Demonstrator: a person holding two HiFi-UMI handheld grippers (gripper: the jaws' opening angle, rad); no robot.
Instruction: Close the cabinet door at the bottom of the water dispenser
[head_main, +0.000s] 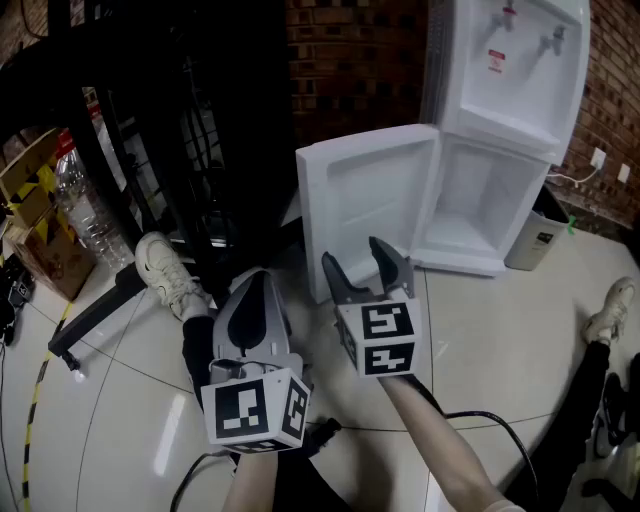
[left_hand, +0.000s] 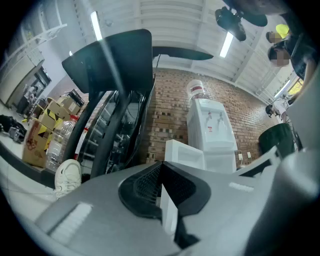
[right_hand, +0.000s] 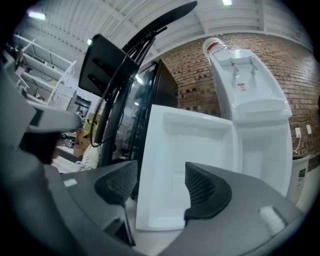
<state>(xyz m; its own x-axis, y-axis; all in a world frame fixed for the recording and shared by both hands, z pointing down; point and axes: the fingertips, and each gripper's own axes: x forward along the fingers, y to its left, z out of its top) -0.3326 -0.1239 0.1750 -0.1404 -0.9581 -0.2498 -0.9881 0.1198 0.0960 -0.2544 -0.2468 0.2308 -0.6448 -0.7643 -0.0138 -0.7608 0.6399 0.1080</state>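
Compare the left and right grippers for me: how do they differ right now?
The left gripper's fingers are pressed together with nothing between them, while the right gripper's fingers stand wide apart. In the head view the right gripper reaches closer to the open cabinet door, which shows beyond its gap. The left gripper sits further back. Both grippers hold nothing.
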